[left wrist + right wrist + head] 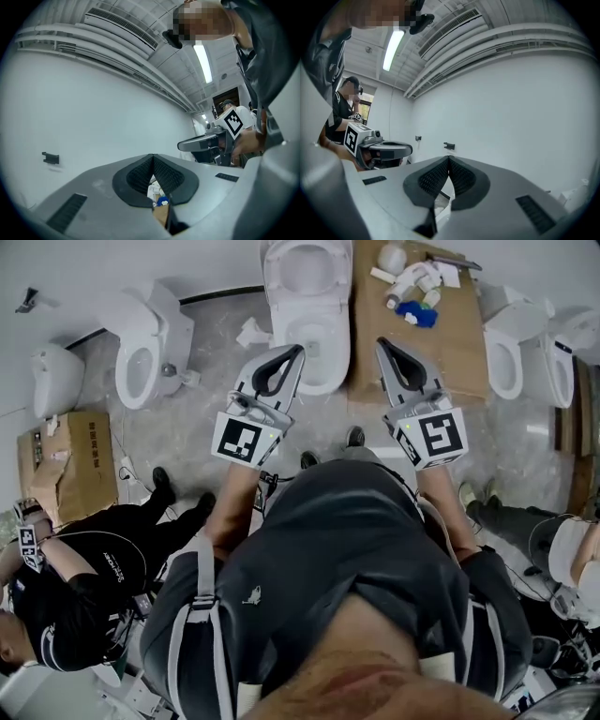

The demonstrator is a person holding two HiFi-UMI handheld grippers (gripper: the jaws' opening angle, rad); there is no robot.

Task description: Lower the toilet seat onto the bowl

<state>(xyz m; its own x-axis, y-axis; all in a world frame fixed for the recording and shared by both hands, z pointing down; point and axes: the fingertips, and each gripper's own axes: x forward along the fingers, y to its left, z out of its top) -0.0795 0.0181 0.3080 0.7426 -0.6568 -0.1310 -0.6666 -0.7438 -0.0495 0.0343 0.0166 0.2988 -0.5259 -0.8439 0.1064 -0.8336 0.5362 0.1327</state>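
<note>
Left gripper (297, 351) and right gripper (382, 341) are both closed on nothing, held apart just near of the centre toilet (323, 352) without touching it; seat position cannot be told, so lowering is judged unconfirmed.

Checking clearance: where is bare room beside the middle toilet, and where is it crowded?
Floor between the left toilet and middle toilet is bare. On the cardboard, the near half is bare; the far end is crowded with bottles.

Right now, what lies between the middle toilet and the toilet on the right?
A cardboard sheet with white bottles and a blue item on it, shown in the head view.
</note>
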